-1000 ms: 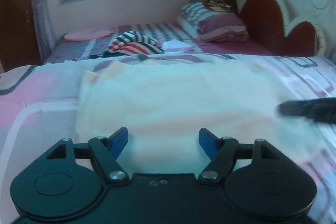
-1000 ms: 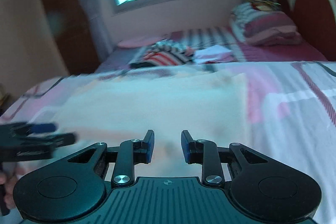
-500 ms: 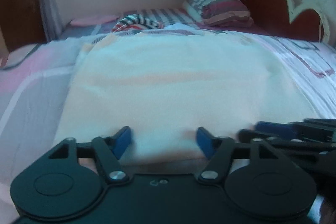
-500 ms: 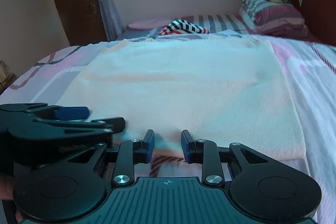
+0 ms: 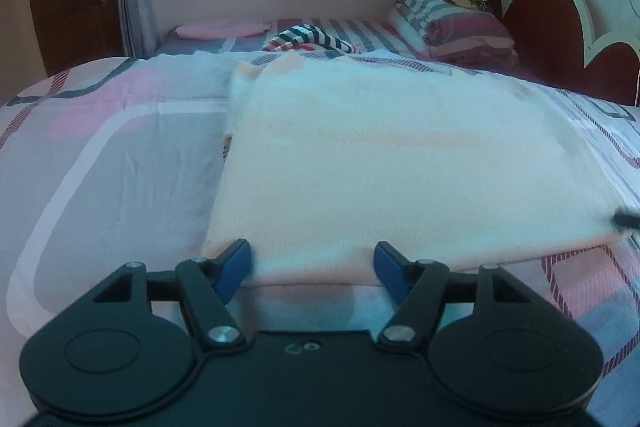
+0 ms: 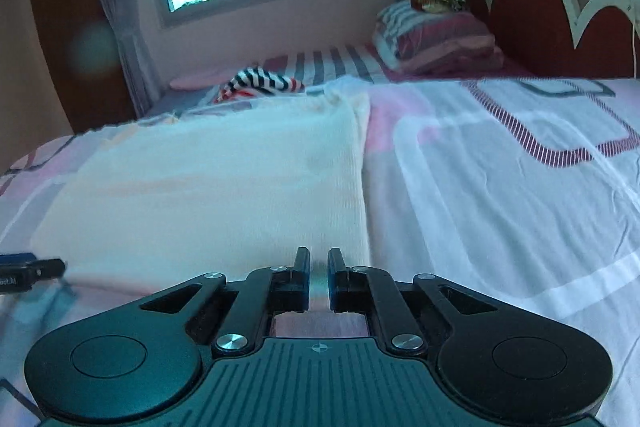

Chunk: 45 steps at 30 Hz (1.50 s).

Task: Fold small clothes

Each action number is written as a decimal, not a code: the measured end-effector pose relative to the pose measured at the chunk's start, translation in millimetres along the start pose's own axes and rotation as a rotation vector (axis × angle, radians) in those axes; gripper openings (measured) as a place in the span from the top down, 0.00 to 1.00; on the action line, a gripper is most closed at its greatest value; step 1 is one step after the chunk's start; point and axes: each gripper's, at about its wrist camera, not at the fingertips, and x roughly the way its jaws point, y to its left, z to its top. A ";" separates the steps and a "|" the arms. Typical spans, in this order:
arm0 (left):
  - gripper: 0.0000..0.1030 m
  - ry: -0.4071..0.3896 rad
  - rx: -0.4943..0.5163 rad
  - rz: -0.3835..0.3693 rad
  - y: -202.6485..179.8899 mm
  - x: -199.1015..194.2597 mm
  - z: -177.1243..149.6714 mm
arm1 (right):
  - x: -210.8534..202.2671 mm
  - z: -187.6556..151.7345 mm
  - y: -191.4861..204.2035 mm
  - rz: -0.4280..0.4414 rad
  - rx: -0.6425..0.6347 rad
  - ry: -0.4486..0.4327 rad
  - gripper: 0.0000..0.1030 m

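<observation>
Cream garment (image 5: 400, 163) lies flat just ahead of left tool (image 5: 312, 269) (fingers wide apart); right tool (image 6: 318, 277) nearly closed at its hem, grip unclear.

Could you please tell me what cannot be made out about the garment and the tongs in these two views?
- Right tongs: nearly closed at the cream garment hem; its own fingers hide whether fabric is pinched.
- Left tongs: open; the garment's near edge between the fingers is blurred.
- Garment type: folded, no sleeves or collar discernible.
- Striped clothing: too far away to identify.
</observation>
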 end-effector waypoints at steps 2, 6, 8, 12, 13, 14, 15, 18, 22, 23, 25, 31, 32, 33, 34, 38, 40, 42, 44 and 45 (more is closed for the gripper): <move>0.34 0.009 0.007 0.004 -0.2 1.3 2.5 | 4.9 -8.9 -7.6 0.010 -0.014 0.010 0.94; 0.34 0.011 0.008 0.005 1.4 2.3 3.7 | -5.3 -1.8 -8.9 0.005 0.035 -0.006 0.94; 0.34 0.008 0.010 0.011 0.3 2.4 2.9 | 1.4 -6.9 -8.1 0.000 0.017 0.028 0.94; 0.34 0.010 0.011 0.009 -1.1 1.3 2.2 | -5.5 -5.7 -4.5 -0.006 0.019 0.023 0.93; 0.34 0.009 0.012 0.010 -1.2 1.5 2.0 | -7.1 -6.5 -5.4 0.000 0.031 0.020 0.93; 0.34 0.010 0.016 0.012 -1.6 1.4 1.9 | -4.1 -8.0 -5.3 -0.006 0.020 0.033 0.94; 0.34 0.010 0.017 0.012 -1.6 1.5 2.0 | -4.2 -9.5 -5.6 -0.005 0.010 0.027 0.94; 0.34 0.015 0.020 0.008 -0.2 1.7 2.6 | -4.7 -5.9 -6.4 -0.001 0.018 0.043 0.94; 0.34 0.025 0.009 -0.006 3.6 0.1 4.7 | -2.0 -2.3 -8.9 0.006 0.018 0.059 0.94; 0.35 0.029 -0.019 -0.015 7.6 -3.5 5.1 | -3.7 1.0 -9.4 0.003 0.029 0.068 0.93; 0.33 0.018 -0.109 -0.018 18.5 -17.0 2.7 | -15.6 4.9 -11.8 0.014 0.060 0.027 0.93; 0.50 0.040 -0.625 -0.259 53.5 -28.5 -34.5 | -29.4 13.8 -4.4 0.156 0.114 -0.011 0.94; 0.52 0.018 -0.670 -0.258 55.3 -26.3 -37.9 | -26.3 16.4 0.0 0.170 0.117 -0.013 0.94; 0.55 0.004 -0.710 -0.256 56.9 -22.3 -39.4 | -21.1 20.3 6.3 0.189 0.122 -0.017 0.94; 0.58 -0.014 -0.755 -0.264 59.7 -17.6 -39.7 | -16.7 23.9 12.4 0.204 0.127 -0.018 0.94; 0.60 -0.067 -0.886 -0.300 71.4 8.3 -34.5 | 16.8 46.4 39.1 0.257 0.129 -0.020 0.94; 0.61 -0.088 -0.902 -0.303 72.1 18.3 -28.8 | 37.8 57.4 49.7 0.282 0.127 -0.027 0.94; 0.63 -0.103 -0.905 -0.295 71.1 26.9 -22.0 | 58.8 64.2 57.8 0.300 0.128 -0.030 0.94; 0.67 -0.116 -0.909 -0.288 70.0 33.5 -18.7 | 80.0 69.9 64.6 0.315 0.134 -0.019 0.94; 0.72 -0.120 -0.915 -0.279 69.5 35.7 -18.4 | 88.0 71.4 68.1 0.316 0.130 -0.014 0.94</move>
